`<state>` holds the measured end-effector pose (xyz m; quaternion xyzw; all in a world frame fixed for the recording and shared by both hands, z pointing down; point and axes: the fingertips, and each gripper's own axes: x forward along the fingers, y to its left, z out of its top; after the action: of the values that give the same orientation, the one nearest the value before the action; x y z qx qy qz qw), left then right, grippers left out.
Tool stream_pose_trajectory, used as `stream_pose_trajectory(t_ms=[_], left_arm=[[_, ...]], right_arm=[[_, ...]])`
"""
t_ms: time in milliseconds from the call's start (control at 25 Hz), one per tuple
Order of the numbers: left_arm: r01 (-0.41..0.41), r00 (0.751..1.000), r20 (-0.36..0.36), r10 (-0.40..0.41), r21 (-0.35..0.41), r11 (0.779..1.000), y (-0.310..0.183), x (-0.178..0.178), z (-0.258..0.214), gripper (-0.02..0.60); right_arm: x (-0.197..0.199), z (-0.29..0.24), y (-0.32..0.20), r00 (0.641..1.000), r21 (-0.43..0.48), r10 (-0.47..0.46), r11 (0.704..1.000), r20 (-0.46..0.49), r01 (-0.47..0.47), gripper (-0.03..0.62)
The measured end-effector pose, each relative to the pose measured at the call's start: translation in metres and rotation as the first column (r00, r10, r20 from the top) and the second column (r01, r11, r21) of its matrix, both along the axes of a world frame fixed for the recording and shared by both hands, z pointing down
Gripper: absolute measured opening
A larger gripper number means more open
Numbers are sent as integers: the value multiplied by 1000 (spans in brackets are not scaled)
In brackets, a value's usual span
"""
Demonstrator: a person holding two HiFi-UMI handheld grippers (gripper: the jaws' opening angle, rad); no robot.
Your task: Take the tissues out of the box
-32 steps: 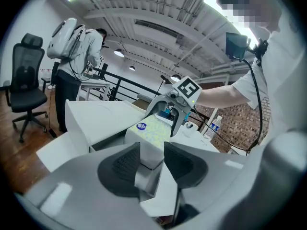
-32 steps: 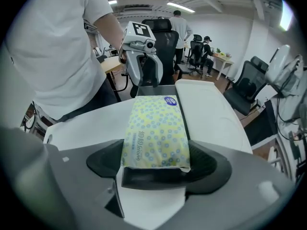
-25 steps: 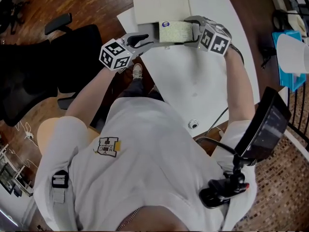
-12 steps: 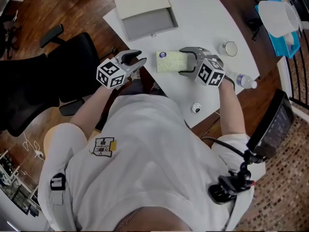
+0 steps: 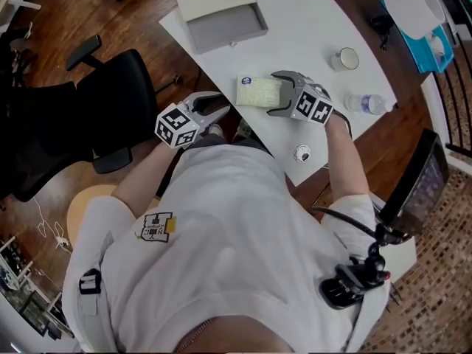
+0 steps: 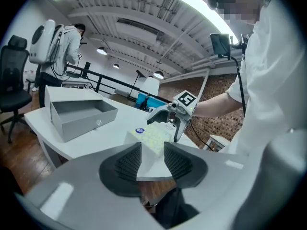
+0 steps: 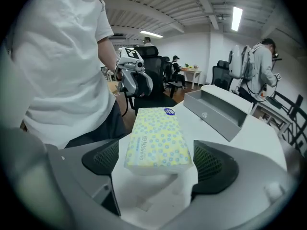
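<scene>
White table (image 5: 317,43): yellow-dotted soft tissue pack (image 5: 257,92) lies flat. Right gripper (image 5: 276,94) straddles pack's end, jaws wide, unclamped, hiding that end overhead. Left gripper (image 5: 220,107) near pack, jaws slightly parted, empty.

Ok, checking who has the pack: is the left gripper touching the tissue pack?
Apart. Head view: left gripper hangs off the table edge, short of the tissue pack.

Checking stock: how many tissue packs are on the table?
1: the tissue pack lies on the white table between the jaws of the open right gripper. The grey box might hide more.
</scene>
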<state>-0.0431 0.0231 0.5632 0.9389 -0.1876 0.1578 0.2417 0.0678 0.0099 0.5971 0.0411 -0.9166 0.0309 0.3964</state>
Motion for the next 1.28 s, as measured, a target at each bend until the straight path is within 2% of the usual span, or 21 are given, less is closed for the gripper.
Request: stream_pose_trajectory(t_ms=[160,320,440,640,760,920,1000,1120,1280], left_arm=[[8,999,-36,-7,23,1000,4,-13,-13,132],[17,998,-68,-16,13,1000,14,-29,-9,132],[5,998,-62,-5,-4,1000,21,-28,1,132],[-16,998,-53,17,11,1000,40,-12,-2,132],[-9,999,-34,9,-1,1000,41,-7,2,132],[-13,1000,2,13,-26,1000,46,5,14,132],[-9,1000,5,10,-26,1000,47,11,14,132],[-8,1000,8,8,-28,1000,51,17,15,130],[-1,1000,13,1,-32,999,58,20,16,130]], right_arm=[[10,-18,12,989,11,146,989,5,-146,482],[15,-31,43,936,-18,345,939,68,-344,446],[10,-28,75,905,-45,414,910,101,-411,387],[-3,-16,118,862,-82,488,873,138,-481,245],[-10,-19,120,843,-98,505,863,187,-495,161],[-8,-10,115,820,-124,536,844,199,-521,108],[-6,-7,110,810,-122,553,833,194,-539,36],[-6,-3,110,824,-104,539,842,174,-529,0],[-6,2,115,849,-86,510,860,137,-503,0]])
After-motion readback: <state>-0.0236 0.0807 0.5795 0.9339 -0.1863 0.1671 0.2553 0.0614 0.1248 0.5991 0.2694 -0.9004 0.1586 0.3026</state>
